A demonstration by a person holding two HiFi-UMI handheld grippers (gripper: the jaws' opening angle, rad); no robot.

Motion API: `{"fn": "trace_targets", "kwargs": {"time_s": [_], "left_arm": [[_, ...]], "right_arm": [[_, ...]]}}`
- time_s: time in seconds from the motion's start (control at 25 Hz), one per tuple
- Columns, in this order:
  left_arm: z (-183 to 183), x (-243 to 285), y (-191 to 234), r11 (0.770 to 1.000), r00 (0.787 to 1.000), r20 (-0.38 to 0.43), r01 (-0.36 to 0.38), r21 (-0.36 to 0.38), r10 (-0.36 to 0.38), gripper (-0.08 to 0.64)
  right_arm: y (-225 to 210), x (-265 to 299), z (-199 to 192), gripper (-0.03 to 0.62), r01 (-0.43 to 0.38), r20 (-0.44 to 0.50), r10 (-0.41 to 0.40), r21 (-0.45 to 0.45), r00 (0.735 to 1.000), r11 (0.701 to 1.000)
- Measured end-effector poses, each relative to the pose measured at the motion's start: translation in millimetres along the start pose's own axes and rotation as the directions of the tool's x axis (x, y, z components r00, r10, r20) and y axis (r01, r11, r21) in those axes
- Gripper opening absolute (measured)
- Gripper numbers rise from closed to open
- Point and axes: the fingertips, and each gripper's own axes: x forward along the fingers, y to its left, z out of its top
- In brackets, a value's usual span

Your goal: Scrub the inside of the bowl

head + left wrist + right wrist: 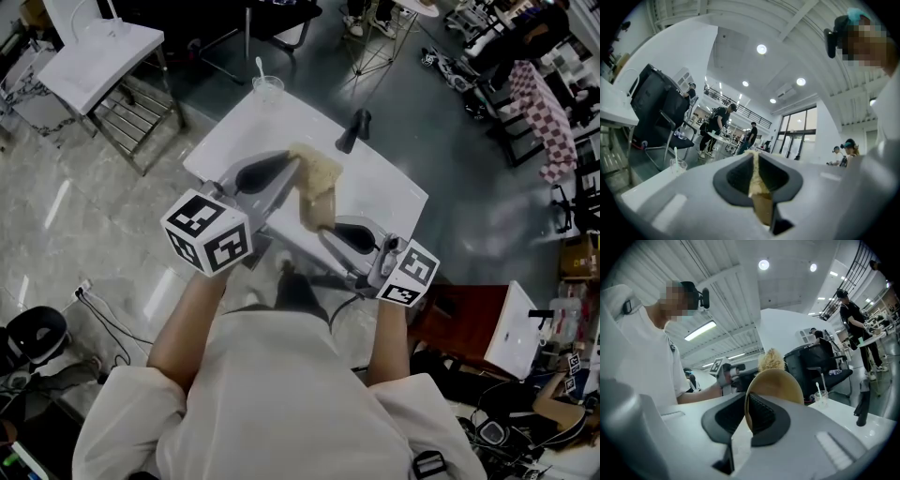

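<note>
A small tan wooden bowl (320, 210) is held up on edge over the white table (398, 202). My right gripper (332, 228) is shut on its rim, and in the right gripper view the bowl (777, 380) stands between the dark pads. A yellowish fibrous scrubber (315, 169) is pinched in my left gripper (292, 171) and rests against the bowl's upper part. In the left gripper view the scrubber (754, 171) fills the gap between the pads, with the bowl's brown edge (763, 210) below it. The right gripper view shows the scrubber's fuzzy top (771, 360) behind the bowl.
A clear plastic cup with a spoon (267, 87) stands at the table's far corner. A black upright object (354, 129) stands near the far right edge. Another white table (98, 52) is at the far left, and a dark red stool (464, 314) sits to my right.
</note>
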Motion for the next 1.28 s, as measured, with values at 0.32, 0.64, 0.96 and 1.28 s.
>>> {"fn": "trace_targets", "kwargs": {"time_s": [0.32, 0.64, 0.96, 1.28], "left_arm": [[-19.1, 3.2, 37.5, 0.998, 0.999, -0.034, -0.025, -0.065, 0.023, 0.034], [-48.7, -11.8, 50.1, 0.993, 0.995, -0.088, -0.061, -0.099, 0.052, 0.032], [-63.3, -25.1, 42.3, 0.99, 0.992, -0.119, -0.056, -0.131, 0.04, 0.032], [-69.6, -36.8, 13.8, 0.99, 0.993, -0.118, -0.017, -0.138, 0.0, 0.032]], "right_arm": [[29.6, 1.2, 10.6, 0.026, -0.214, 0.034, 0.212, 0.041, 0.977, 0.976], [15.5, 3.2, 42.2, 0.02, -0.218, 0.191, 0.205, 0.05, 0.96, 0.975], [-15.2, 16.5, 63.6, 0.02, -0.133, 0.304, 0.1, 0.088, 0.947, 0.987], [-33.7, 20.6, 55.6, 0.02, -0.012, 0.268, -0.019, 0.111, 0.963, 0.994]]}}
